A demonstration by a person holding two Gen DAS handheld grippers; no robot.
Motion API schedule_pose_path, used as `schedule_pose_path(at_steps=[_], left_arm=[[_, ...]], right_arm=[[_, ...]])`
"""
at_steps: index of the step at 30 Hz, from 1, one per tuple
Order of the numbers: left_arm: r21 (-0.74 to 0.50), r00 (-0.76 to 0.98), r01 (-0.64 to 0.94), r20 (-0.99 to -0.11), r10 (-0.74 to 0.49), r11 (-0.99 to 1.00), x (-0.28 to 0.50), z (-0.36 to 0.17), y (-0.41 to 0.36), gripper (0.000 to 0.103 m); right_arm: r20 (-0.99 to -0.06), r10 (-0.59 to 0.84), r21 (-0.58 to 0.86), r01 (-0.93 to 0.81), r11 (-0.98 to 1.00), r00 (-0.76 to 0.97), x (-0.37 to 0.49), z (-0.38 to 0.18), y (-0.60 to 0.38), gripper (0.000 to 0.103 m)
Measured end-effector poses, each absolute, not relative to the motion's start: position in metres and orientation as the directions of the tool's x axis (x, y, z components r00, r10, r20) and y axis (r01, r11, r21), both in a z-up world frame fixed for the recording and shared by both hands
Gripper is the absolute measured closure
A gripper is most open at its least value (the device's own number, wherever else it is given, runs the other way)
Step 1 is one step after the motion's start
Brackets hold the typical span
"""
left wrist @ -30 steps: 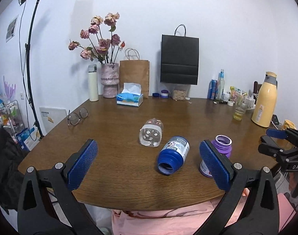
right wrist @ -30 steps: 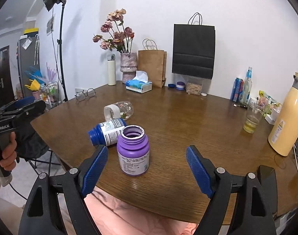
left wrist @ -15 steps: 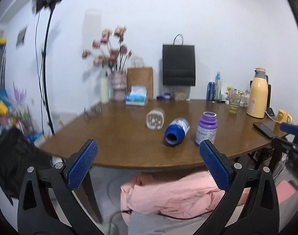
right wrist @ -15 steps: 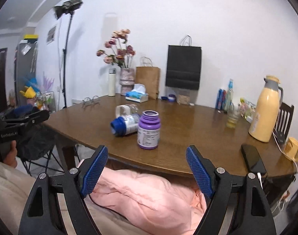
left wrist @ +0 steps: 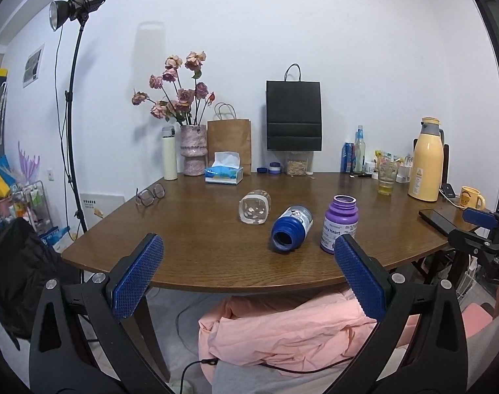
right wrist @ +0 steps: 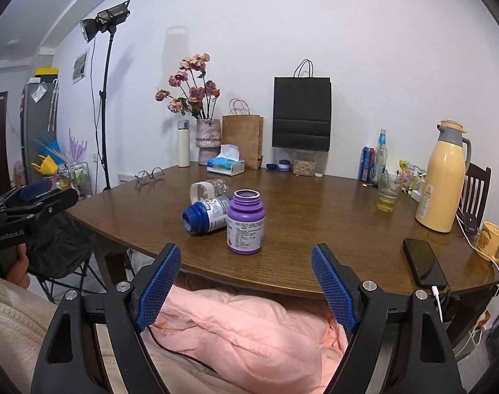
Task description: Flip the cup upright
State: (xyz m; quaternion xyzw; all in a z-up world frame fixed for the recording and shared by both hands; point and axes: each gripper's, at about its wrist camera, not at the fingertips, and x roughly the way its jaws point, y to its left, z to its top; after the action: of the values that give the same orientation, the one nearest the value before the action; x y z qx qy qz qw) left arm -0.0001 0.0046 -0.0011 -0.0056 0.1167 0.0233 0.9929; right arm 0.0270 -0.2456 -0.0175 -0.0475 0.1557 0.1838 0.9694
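A purple bottle (left wrist: 340,223) (right wrist: 246,222) stands upright with no lid near the front edge of the brown table (left wrist: 197,249) (right wrist: 331,229). A blue-necked bottle (left wrist: 290,228) (right wrist: 206,215) lies on its side just left of it, mouth toward me. Behind lies a clear bottle (left wrist: 255,206) (right wrist: 208,189), also on its side. My left gripper (left wrist: 249,275) is open, held off the table's front edge with nothing between its fingers. My right gripper (right wrist: 246,282) is open too, in front of the purple bottle and short of the table.
A black phone (right wrist: 423,262) and a yellow mug (right wrist: 490,241) lie at the right edge, with a yellow thermos (right wrist: 444,177) and a glass (right wrist: 387,192) behind. Glasses (left wrist: 150,193), a tissue box (left wrist: 224,172), a flower vase (left wrist: 192,147) and paper bags (left wrist: 293,120) sit farther back. Pink cloth (left wrist: 298,328) is below the table.
Both grippers have pulled back from over the table to in front of its edge, staying open. The bottles have not moved.
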Motion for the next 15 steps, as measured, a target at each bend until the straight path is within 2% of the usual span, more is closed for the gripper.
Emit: schedule_pose_path(at_steps=[15], left_arm=[[-0.005,0.973,-0.045,-0.229,0.042,0.999,0.0002,0.0013,0.0047,0.000]], right_arm=[[-0.322,0.351,-0.031,-0.381,0.924,0.879,0.0282,-0.0185,-0.2420,0.017]])
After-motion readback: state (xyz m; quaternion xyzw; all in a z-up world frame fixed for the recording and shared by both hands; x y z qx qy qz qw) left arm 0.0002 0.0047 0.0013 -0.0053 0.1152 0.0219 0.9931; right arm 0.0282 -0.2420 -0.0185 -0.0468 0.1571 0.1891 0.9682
